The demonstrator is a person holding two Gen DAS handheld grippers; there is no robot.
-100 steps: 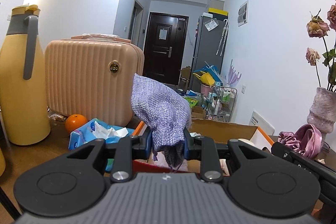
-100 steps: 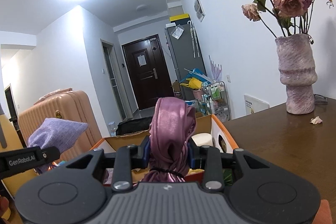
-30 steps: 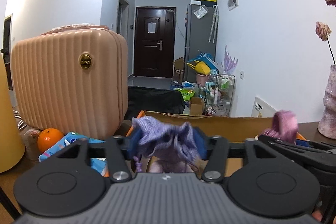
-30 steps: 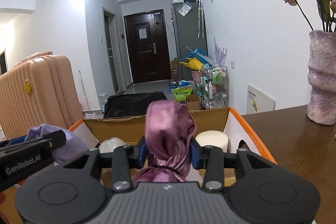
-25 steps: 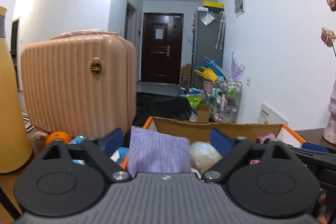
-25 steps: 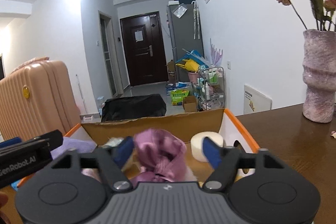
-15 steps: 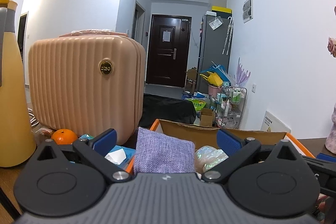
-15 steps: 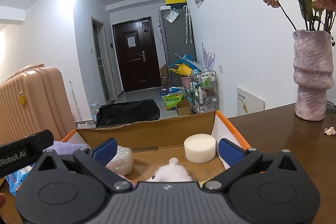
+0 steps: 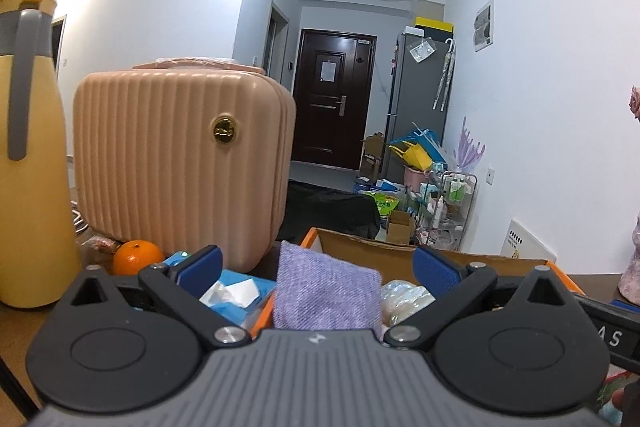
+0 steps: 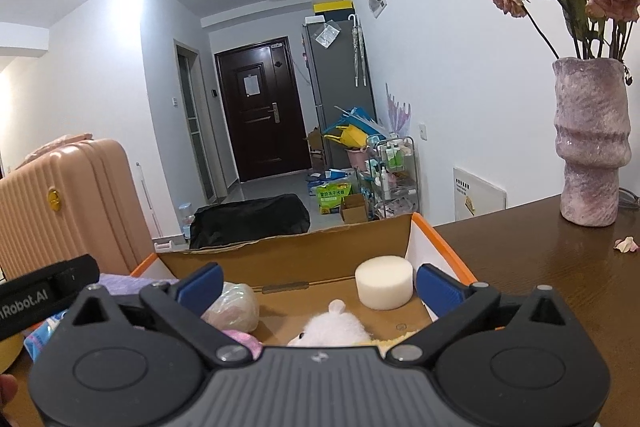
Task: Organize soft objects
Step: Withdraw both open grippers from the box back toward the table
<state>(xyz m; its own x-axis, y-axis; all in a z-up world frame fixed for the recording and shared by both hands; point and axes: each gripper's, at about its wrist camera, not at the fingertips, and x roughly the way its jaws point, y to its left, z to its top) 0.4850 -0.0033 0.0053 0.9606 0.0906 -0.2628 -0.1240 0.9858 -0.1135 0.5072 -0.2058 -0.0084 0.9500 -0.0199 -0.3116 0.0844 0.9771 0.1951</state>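
An open cardboard box (image 10: pixel 288 259) with orange edges sits on the wooden table. The purple woven pouch (image 9: pixel 326 293) lies at the box's left edge; it also shows in the right wrist view (image 10: pixel 120 283). My left gripper (image 9: pixel 316 265) is open and empty above the pouch. My right gripper (image 10: pixel 320 281) is open and empty over the box. Inside the box are a white sponge cylinder (image 10: pixel 384 287), a white plush toy (image 10: pixel 332 329), a translucent bag (image 10: pixel 232 309) and a bit of pink satin (image 10: pixel 240 339).
A peach suitcase (image 9: pixel 180 163), a yellow thermos (image 9: pixel 28 155), an orange (image 9: pixel 136 257) and a blue tissue pack (image 9: pixel 236 291) stand left of the box. A pink vase (image 10: pixel 592 143) with dried roses stands at the right on the table (image 10: pixel 540 259).
Both grippers opened and let go: the purple pouch dropped at the box's left edge, the pink satin piece dropped into the box. Both grippers then drew back and up.
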